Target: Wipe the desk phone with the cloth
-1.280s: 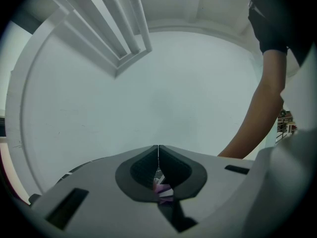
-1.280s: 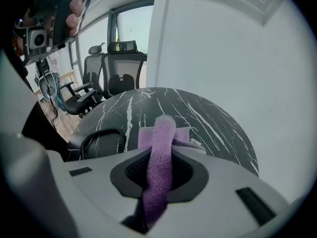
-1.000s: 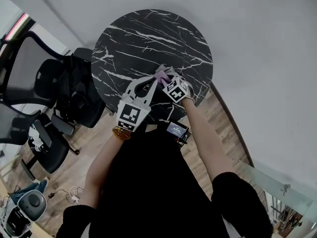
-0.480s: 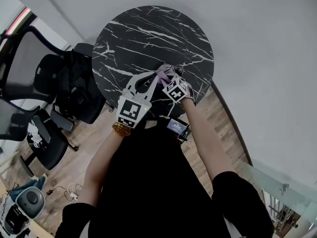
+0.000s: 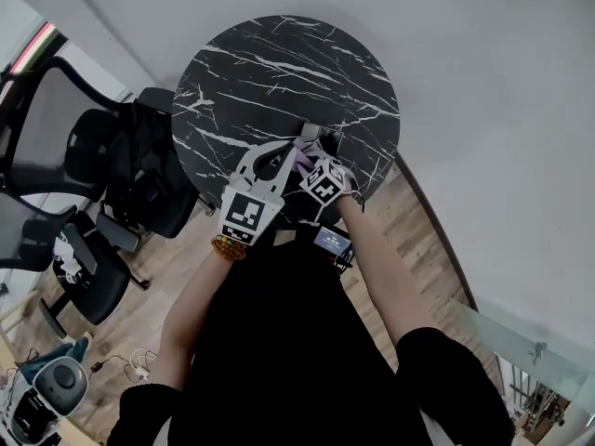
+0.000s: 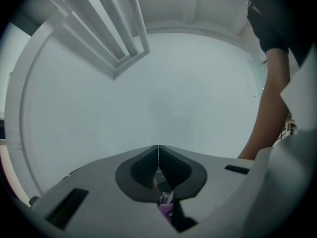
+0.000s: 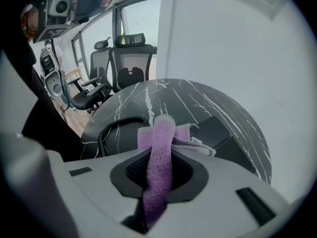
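The black desk phone [image 7: 225,133] sits near the front edge of the round black marble table [image 5: 279,72], its coiled cord [image 7: 116,128] curling to the left. In the head view only a grey corner of the phone [image 5: 314,133] shows past the grippers. My right gripper [image 7: 159,155] is shut on a purple cloth [image 7: 161,143], which folds out over the phone; it hovers just above it [image 5: 311,159]. My left gripper [image 5: 291,159] lies beside it, tilted up at the wall, jaws shut [image 6: 158,155]. A scrap of purple shows low in their slit.
Black office chairs [image 5: 130,175] crowd the table's left side. A white wall curves round the far and right sides. A glass rail [image 5: 521,342] stands at the lower right over wooden floor. A small screen device [image 5: 332,242] hangs at the person's waist.
My right gripper has drawn the cloth slightly back toward the person and left. The left gripper has barely moved.
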Tool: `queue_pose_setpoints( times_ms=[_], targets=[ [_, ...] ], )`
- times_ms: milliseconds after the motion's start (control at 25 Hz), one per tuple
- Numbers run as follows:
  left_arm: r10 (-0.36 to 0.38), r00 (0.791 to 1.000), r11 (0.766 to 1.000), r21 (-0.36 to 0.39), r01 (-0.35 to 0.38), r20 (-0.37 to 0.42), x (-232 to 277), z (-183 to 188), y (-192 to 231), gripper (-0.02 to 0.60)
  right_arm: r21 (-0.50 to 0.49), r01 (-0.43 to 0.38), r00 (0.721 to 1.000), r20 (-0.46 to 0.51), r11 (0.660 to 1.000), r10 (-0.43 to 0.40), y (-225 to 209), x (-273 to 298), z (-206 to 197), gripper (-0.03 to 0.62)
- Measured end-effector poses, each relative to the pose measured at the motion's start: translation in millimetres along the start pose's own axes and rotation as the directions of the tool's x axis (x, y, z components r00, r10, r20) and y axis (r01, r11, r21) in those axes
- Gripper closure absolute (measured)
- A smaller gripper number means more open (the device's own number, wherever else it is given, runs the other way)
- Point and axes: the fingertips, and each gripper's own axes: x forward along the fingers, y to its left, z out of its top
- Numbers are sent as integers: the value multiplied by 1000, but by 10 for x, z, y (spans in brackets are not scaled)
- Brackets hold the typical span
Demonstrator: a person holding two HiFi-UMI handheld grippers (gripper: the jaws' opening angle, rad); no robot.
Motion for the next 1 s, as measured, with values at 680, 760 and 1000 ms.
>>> queue_pose_setpoints(
  times_ms=[680,760,1000],
  targets=[
    [-21,1000,1000,7,21,-2,12,-15,-34,565,34,-25,1000,-8,999,26,264,33,-118,533],
    [-21,1000,1000,6,21,-3,18,-23,-31,565,29,-31,999,-14,999,31,303,37,-132,533],
    [-21,1000,1000,7,21,-3,33,-24,-12,566,29,-54,998,-27,998,55,421,62,-176,533]
  ],
)
